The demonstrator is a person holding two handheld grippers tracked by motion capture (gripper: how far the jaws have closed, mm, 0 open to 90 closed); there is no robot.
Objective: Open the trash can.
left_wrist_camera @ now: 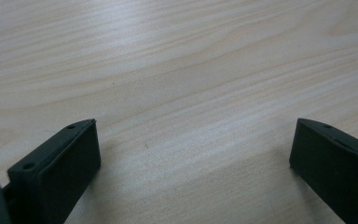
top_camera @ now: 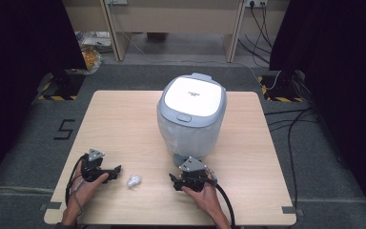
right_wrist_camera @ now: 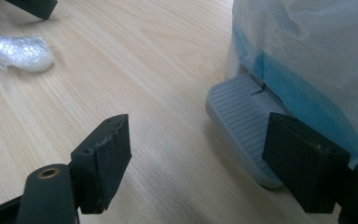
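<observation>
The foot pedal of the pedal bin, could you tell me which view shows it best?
The right gripper view: the ribbed grey foot pedal lies close, just beyond the open right gripper. In the high view the pedal is a small grey patch at the bin's base. The left gripper view faces bare table.

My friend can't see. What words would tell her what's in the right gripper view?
The right gripper, open, hovers low over a wooden table, facing the grey pedal of a bin lined with a plastic bag. A crumpled plastic wad lies at the upper left.
</observation>
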